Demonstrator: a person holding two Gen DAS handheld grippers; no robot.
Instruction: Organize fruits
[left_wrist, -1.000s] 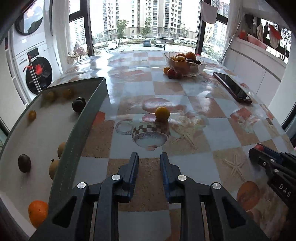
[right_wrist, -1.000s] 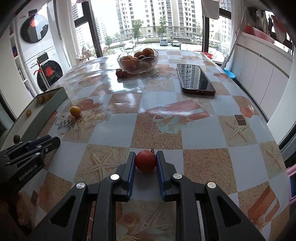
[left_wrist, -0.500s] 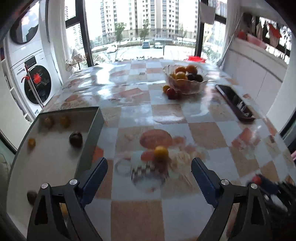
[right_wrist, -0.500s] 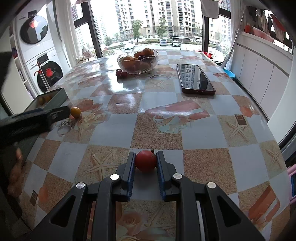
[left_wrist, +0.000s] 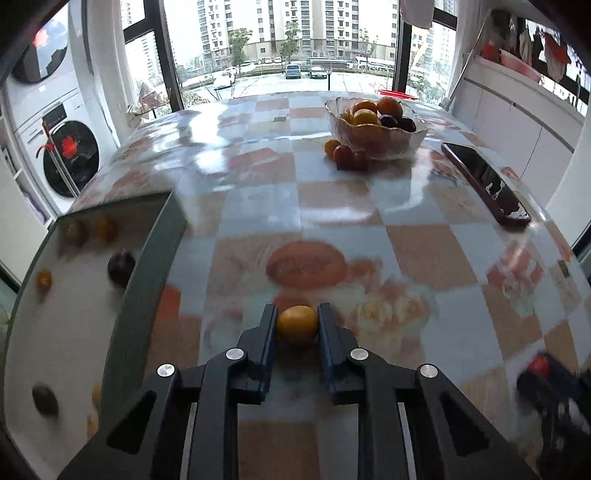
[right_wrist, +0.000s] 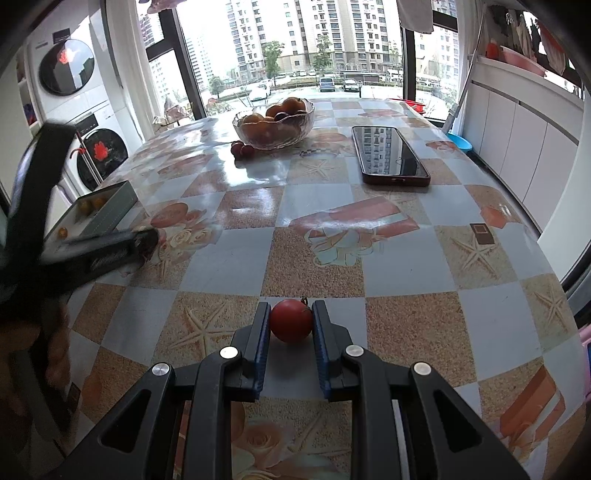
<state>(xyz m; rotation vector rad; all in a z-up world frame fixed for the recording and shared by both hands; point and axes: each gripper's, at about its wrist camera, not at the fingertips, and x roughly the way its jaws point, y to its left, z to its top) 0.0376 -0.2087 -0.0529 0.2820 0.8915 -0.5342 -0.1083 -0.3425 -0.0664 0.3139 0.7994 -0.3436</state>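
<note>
in the left wrist view, low in the centre of the frame, the left claw (left_wrist: 297, 325) pinches a small yellow-orange fruit (left_wrist: 297, 324) between its dark blue pads, the fruit resting on the checked worktop (left_wrist: 424, 258). along the left edge of that frame lies a grey-rimmed tray (left_wrist: 147, 266) holding several small fruits, among them a dark plum (left_wrist: 120, 267) near its right wall and a brownish fruit (left_wrist: 44, 398) in the lower left. at the lower right edge the right claw shows only as a dark blur with a spot of red.

in the right wrist view, low in the centre, the right claw (right_wrist: 291, 321) is pressed onto a red tomato (right_wrist: 291, 320) that sits on the worktop, a short stem showing at its upper right. the left claw appears at mid-left as a blurred dark shape just beside the tray's near corner.

farther up the worktop, at right of centre, a phone (right_wrist: 389, 155) in a dark red case lies flat, screen up. beyond it, upper centre, a glass bowl (right_wrist: 273, 127) holds oranges and dark fruit, with a few small red fruits (right_wrist: 242, 149) touching its base on the left. washing machines (right_wrist: 96, 147) stand at the upper left, and tall apartment blocks fill the windows behind.
</note>
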